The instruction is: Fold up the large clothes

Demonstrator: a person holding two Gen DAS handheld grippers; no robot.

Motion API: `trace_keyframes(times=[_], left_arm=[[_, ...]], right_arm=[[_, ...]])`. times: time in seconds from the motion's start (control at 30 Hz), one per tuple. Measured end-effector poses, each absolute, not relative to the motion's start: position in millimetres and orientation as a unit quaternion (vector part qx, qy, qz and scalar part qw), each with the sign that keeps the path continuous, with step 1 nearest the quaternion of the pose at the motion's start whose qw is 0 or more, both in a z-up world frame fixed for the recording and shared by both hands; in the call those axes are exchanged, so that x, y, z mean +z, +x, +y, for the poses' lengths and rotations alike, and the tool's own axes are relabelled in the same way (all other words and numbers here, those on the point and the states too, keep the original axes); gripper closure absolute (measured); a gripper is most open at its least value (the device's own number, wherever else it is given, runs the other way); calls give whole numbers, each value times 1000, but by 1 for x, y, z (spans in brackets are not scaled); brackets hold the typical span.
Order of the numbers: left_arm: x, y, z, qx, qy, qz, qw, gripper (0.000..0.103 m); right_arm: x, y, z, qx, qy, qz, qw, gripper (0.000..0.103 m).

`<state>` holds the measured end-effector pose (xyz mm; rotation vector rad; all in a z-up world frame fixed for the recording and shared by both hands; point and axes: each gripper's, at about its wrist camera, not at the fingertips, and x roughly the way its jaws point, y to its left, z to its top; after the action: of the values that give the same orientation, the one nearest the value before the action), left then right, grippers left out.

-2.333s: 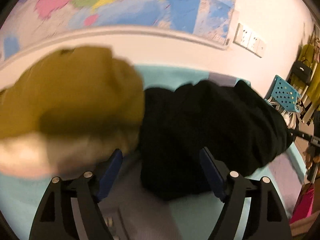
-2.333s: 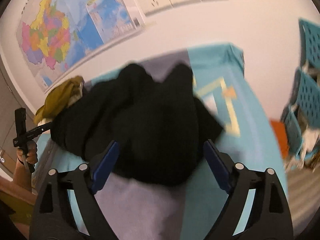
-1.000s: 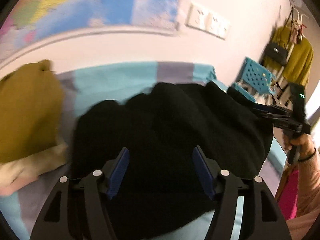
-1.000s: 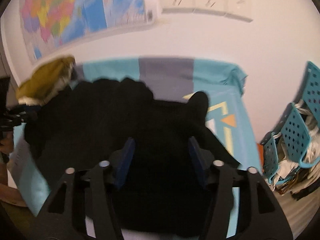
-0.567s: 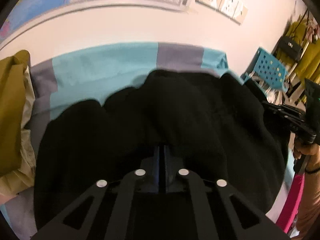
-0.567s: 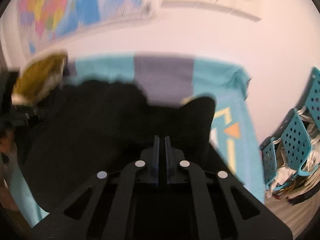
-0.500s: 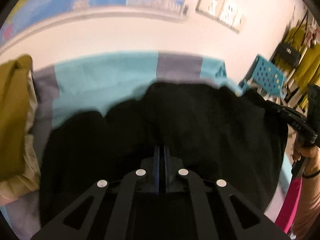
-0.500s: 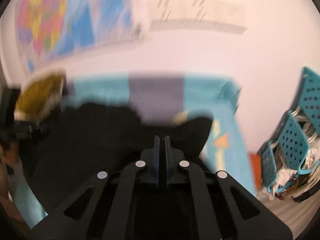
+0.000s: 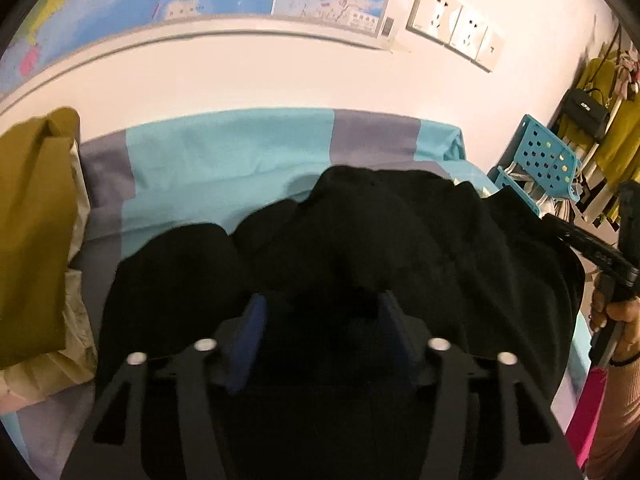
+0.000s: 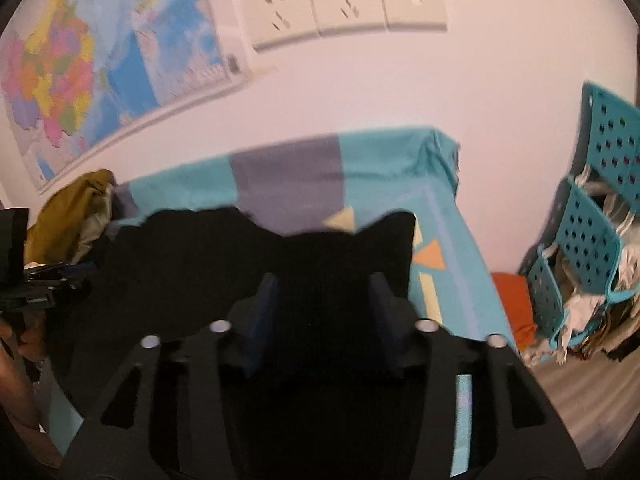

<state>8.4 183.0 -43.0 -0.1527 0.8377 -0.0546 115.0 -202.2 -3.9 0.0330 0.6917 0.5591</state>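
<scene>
On the teal-grey sheet (image 9: 224, 152), black garment (image 9: 400, 232) – wall map (image 10: 60, 60), both grippers' fingers (image 9: 251, 320) opening, seemingly released.

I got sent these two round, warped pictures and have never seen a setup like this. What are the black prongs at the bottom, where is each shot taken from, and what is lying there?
No robot here: a person holds a two-finger gripper in each hand, and a fisheye camera on each looks along its fingers. One picture is from the left gripper, the other from the right gripper; the prongs are their blue-padded fingers. Each view also catches the other gripper at its edge, with the hand holding it.

On a surface under a teal and grey cloth lies a crumpled black garment. A mustard-yellow garment sits piled at the left. Behind are a wall map and sockets; teal baskets stand to the right.

Both grippers' jaws are opening, with black fabric between them; nothing is clamped.
</scene>
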Motion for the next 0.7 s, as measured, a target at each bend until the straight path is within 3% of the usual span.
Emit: trace_keyframes(times=[0.23,0.57,0.63,0.7], left_arm=[[-46,12,178,-3,-54,410,911,39],[-46,3,168,15,-23,400,916,36],[-47,4,167,15,-18,400,916,36],[-49,5,167,16,-17,401,916,35]], right_arm=[[13,84,-151,374,-18,313,873,46],[-18,79,-91,421,-53,354,833,42],[-27,84,-86,406,-68,362,836,46],[-37,93,-82,382,-80,372,842,58]])
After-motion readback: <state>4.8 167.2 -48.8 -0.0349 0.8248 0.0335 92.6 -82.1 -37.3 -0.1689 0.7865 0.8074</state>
